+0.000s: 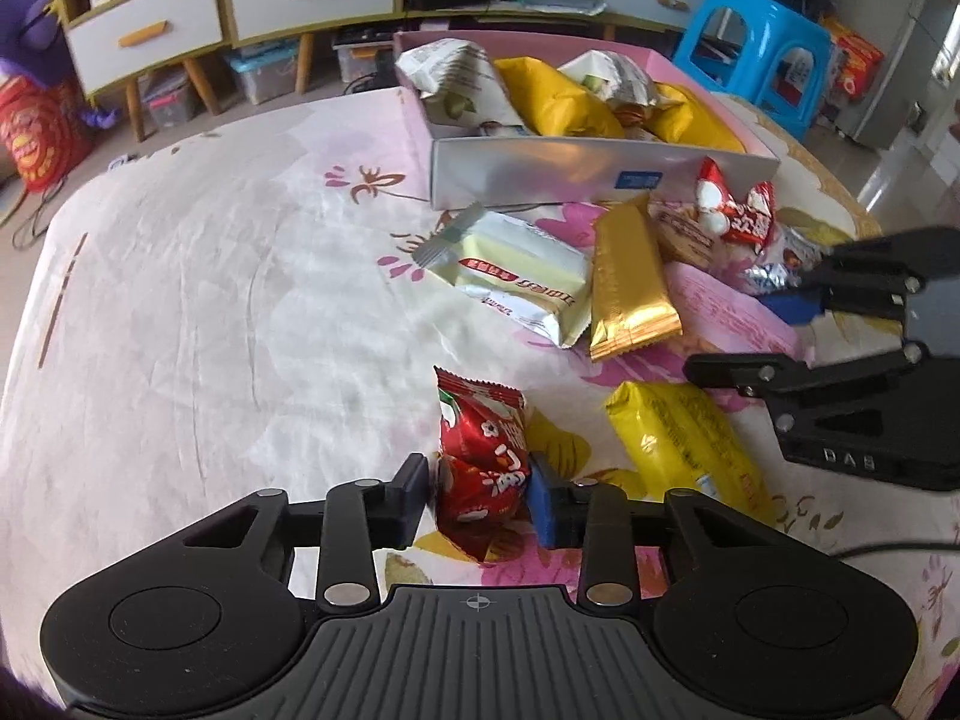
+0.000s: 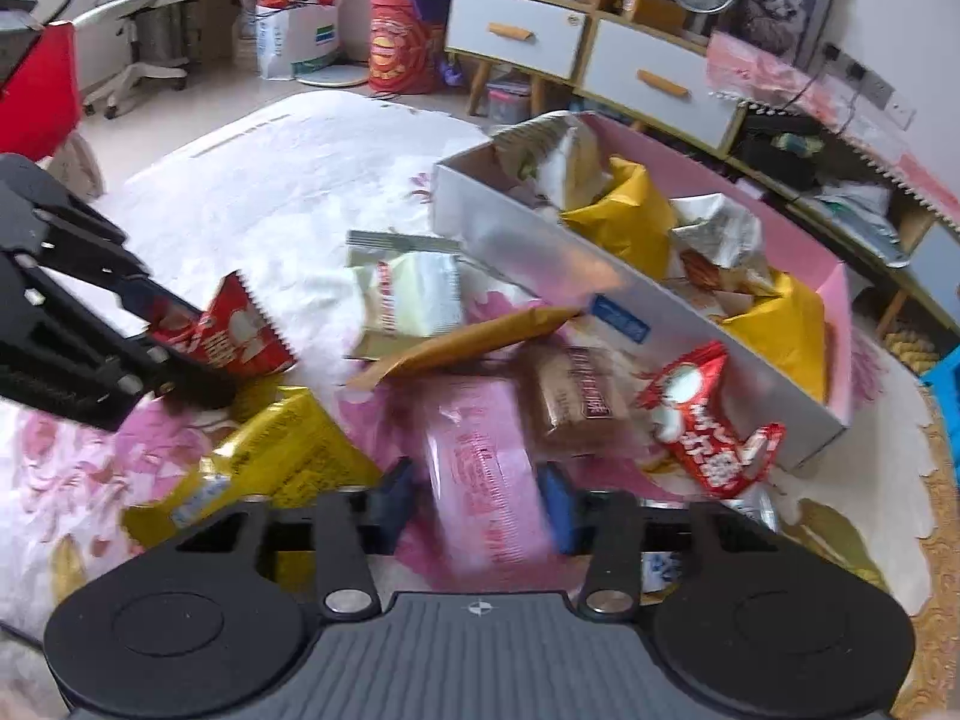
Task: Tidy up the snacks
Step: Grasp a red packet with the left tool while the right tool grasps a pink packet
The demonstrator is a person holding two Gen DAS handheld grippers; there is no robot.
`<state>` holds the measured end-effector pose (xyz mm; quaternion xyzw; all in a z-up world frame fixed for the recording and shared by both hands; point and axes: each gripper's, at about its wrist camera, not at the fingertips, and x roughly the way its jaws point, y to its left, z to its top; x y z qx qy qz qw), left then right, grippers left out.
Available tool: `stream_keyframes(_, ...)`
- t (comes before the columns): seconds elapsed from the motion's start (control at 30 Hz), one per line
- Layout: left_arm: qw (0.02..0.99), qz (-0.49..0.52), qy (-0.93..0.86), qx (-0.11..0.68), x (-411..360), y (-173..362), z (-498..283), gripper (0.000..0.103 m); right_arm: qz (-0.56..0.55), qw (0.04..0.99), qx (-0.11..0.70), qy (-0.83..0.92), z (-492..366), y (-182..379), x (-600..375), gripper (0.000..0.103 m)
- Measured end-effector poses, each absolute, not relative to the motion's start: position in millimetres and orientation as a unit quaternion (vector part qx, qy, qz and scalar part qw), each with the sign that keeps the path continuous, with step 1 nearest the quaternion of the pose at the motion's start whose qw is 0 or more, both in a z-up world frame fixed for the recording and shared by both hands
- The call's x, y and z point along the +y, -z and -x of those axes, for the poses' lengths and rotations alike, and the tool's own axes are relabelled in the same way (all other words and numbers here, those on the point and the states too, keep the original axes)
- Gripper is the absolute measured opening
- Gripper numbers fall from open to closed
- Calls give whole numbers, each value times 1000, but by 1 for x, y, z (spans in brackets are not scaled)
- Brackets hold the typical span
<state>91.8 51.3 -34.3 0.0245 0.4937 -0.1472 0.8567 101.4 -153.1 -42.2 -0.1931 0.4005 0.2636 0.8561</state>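
My left gripper [image 1: 479, 495] is shut on a red snack packet [image 1: 483, 462], held just above the flowered cloth; the packet also shows in the right wrist view [image 2: 231, 333]. My right gripper [image 2: 477, 507] is open, its fingers on either side of a pink snack pack [image 2: 486, 480] lying on the cloth. The pink-and-silver box [image 1: 576, 171] holds yellow and white bags; it also shows in the right wrist view [image 2: 540, 258]. Loose snacks lie before it: a white wafer pack [image 1: 516, 273], a gold bar [image 1: 630, 288], a yellow pack [image 1: 690, 444], another red packet [image 2: 708, 420].
The table has a white flowered cloth [image 1: 210, 300]. A blue plastic stool [image 1: 756, 42] stands behind the box. A cabinet with drawers [image 1: 180, 18] runs along the back. A brown biscuit pack [image 2: 576, 402] lies beside the pink pack.
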Motion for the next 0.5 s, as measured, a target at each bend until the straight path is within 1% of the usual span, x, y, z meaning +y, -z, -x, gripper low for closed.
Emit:
stream_keyframes(0.07,856,-11,144,496,55,33,-93,27,208,854,397,-264,-98,40,-150,24)
stream_keyframes(0.13,857,-1,141,496,58,30,-94,27,224,852,391,-268,-94,38,-149,23)
stream_keyframes(0.3,860,22,135,492,66,26,-95,26,204,850,397,-278,-93,30,-158,23)
stream_keyframes(0.5,868,28,136,477,68,16,-96,26,189,854,382,-297,-89,15,-166,23)
